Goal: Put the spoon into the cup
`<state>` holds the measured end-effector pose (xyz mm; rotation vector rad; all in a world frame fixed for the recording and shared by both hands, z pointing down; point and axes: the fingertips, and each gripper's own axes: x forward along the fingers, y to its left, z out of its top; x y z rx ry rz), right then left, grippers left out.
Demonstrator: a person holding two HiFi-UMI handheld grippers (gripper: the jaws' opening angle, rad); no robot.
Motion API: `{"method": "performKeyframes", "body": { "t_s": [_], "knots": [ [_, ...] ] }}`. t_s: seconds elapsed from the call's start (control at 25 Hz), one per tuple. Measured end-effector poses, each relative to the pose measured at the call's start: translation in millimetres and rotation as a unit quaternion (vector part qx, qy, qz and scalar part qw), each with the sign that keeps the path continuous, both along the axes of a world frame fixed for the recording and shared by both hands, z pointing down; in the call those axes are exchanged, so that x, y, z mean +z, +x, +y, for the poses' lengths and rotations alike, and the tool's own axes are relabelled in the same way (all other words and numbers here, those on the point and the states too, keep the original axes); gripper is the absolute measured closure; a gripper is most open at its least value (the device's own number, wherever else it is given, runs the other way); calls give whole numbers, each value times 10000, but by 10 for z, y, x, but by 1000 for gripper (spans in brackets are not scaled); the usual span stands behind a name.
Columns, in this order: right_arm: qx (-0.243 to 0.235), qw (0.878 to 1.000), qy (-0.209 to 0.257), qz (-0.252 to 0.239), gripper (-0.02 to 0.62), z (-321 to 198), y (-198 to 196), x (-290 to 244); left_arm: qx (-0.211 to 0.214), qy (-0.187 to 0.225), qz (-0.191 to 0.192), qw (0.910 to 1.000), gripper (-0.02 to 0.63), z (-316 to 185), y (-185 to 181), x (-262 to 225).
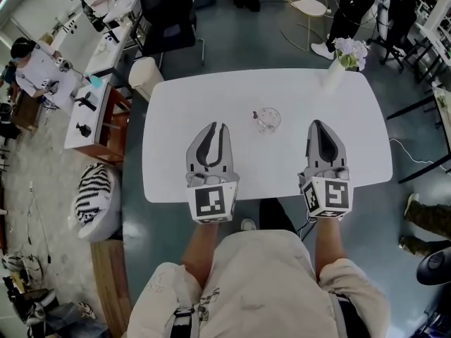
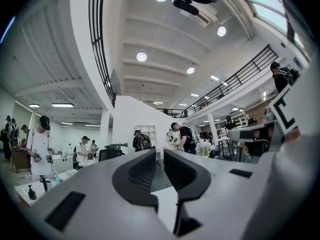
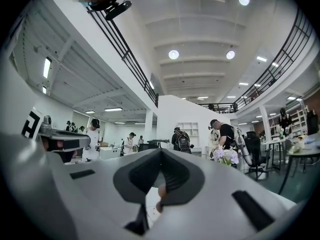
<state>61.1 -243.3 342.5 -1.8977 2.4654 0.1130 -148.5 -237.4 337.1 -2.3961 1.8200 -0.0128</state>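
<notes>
Left gripper [image 1: 219, 127] fingers slightly parted, nothing between. Right gripper [image 1: 318, 124] fingers clenched together, empty. Both over near edge of bench [image 1: 176, 118]. Glass cup [image 1: 267, 120] at bench centre, untouched.

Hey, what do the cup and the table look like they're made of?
The cup looks like clear glass or plastic, glossy: the table shows through it. The table top is smooth, plain white, probably laminate or painted board; no grain shows.
</notes>
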Motion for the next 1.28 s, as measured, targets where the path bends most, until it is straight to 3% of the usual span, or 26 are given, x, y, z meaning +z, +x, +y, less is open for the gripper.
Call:
{"method": "performKeyframes", "body": {
  "t_s": [0.2, 1.28],
  "knots": [
    [-21, 10000, 60, 51, 607, 61, -27, -41, -31, 145, -9, 9999, 598, 73, -10, -60],
    [37, 9995, 86, 306, 607, 209, -139, -41, 92, 150, 4, 9998, 598, 187, -4, -26]
  ]
}}
